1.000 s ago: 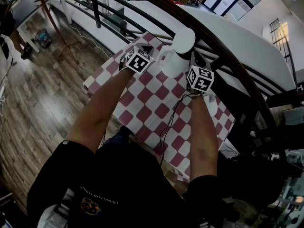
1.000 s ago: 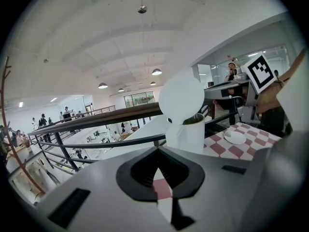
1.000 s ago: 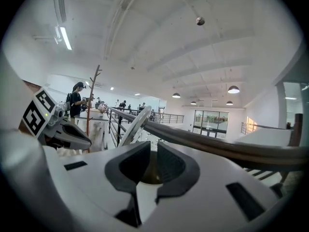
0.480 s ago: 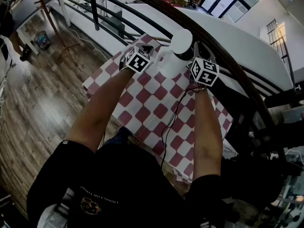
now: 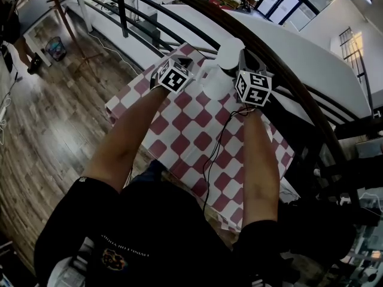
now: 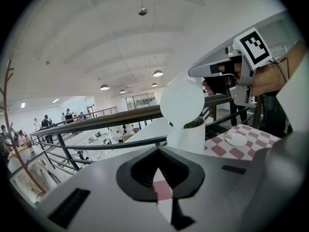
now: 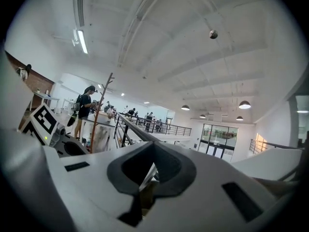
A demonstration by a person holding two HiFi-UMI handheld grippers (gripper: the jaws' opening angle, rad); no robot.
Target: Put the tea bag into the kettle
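Hovering over the open kettle at the table's far edge with right tongs just closed, pinching the tea bag for dropping; keeping left tongs pressed together, empty.

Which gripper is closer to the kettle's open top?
Right. The right gripper hangs beside the flipped-up lid, above the open top of the kettle, shut on the tea bag. The left gripper sits lower, back from the kettle's other side.

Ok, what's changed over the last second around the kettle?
The right hand-held gripper rose beside the kettle, toward its open lid, and its jaws have just closed; I can't tell whether anything is between them. The left hand-held gripper, kettle and lid stayed put.
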